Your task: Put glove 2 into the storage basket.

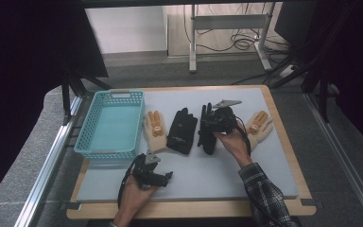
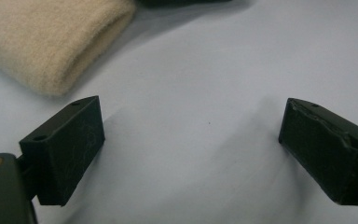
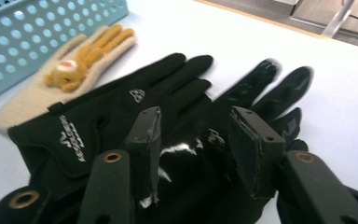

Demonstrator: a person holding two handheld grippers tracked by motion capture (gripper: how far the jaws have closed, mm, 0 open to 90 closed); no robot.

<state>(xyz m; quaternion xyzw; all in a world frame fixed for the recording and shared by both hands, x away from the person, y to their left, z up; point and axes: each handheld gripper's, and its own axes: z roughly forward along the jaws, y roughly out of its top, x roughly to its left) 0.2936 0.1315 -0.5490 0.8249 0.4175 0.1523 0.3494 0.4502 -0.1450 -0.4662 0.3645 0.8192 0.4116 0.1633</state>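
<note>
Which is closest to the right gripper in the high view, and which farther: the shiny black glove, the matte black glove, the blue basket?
From the right gripper:
1. Shiny black glove, directly beneath it.
2. Matte black glove, next over on the left.
3. Blue basket, at the far left.

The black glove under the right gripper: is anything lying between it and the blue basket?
Yes. On the way from this black glove to the blue basket lie a second black glove and then a beige glove with a small bear on it, right beside the basket wall. The right gripper is directly over its glove, fingers apart.
</note>
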